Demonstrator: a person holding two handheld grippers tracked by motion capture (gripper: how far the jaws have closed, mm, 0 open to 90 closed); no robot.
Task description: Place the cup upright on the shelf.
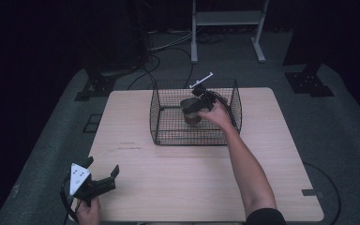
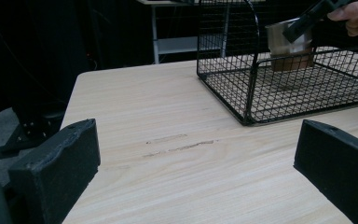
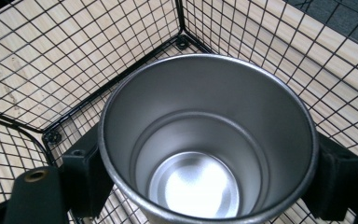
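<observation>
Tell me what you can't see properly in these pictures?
- Outside of the metal cup: in the right gripper view the camera looks down into it, so its own rim hides the walls.
- Whether the cup touches the wire basket floor: the high view is too small and the mesh blurs it.
- Right gripper: in the high view the hand covers much of it.
- Left gripper: its body is cut off by the left gripper view's bottom edge.

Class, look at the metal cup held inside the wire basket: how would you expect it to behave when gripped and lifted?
The metal cup looks rigid, so it should not flex under the right gripper. It is empty, so probably light. Its smooth, shiny wall may slip between the pads.
</observation>
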